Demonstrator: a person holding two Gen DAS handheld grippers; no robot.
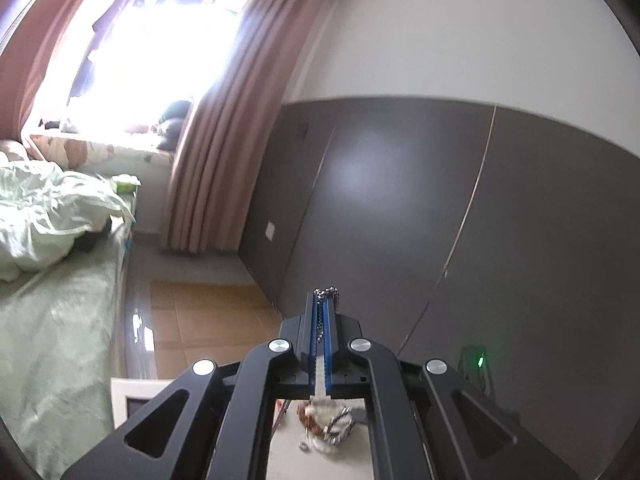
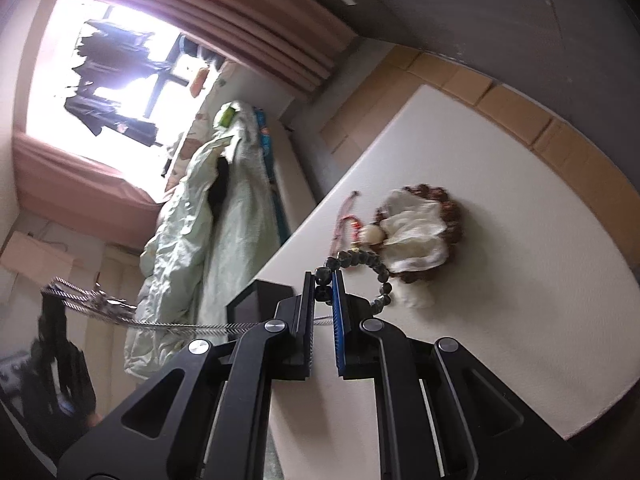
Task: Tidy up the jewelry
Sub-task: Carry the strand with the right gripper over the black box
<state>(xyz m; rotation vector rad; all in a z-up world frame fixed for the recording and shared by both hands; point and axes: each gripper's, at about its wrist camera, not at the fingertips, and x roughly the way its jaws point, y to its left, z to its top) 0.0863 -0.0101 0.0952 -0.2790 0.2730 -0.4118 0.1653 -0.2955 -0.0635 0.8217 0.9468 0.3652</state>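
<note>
My left gripper [image 1: 325,300] is raised in the air and shut on a silver chain [image 1: 329,293], whose links poke out above its tips. In the right wrist view the same silver chain [image 2: 168,325] stretches taut from the dark, blurred left gripper [image 2: 50,296] toward the table. My right gripper [image 2: 323,292] is shut on a dark bead bracelet [image 2: 362,259] just above the white table [image 2: 500,340]. Beyond it lie a white cloth bundle [image 2: 416,232] ringed by brown beads and a red bead string [image 2: 347,222].
A black box [image 2: 260,300] sits at the table's left edge. A bed with a pale green quilt [image 2: 224,216] lies past the table. Grey wall panels [image 1: 400,200] and a pink curtain [image 1: 224,128] stand ahead of the left gripper. A jewelry pile [image 1: 328,426] lies on the table below it.
</note>
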